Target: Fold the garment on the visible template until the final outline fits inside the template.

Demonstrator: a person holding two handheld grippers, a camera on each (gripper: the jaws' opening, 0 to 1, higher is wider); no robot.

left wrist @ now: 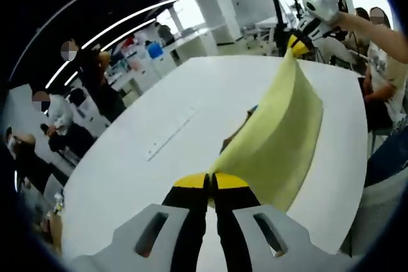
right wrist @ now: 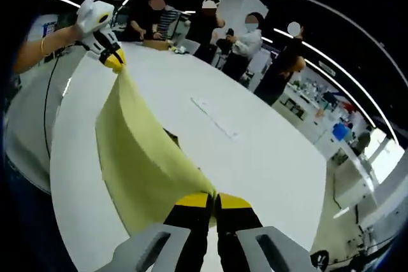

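Observation:
A pale yellow garment (left wrist: 280,138) hangs stretched in the air above the white table (left wrist: 191,93), held at two corners. My left gripper (left wrist: 210,181) is shut on one corner of it at the bottom of the left gripper view. The right gripper (left wrist: 299,41) grips the far corner at the top right there. In the right gripper view my right gripper (right wrist: 214,199) is shut on the near corner of the garment (right wrist: 140,157), and the left gripper (right wrist: 115,60) pinches the far corner at the upper left. A small dark shape under the cloth is mostly hidden.
A long white strip (right wrist: 215,118) lies along the middle of the table (right wrist: 268,157). Several people (right wrist: 245,46) stand past the table's far edge. A person's arm (left wrist: 376,30) reaches in at the right. Desks and shelves (left wrist: 153,52) fill the room behind.

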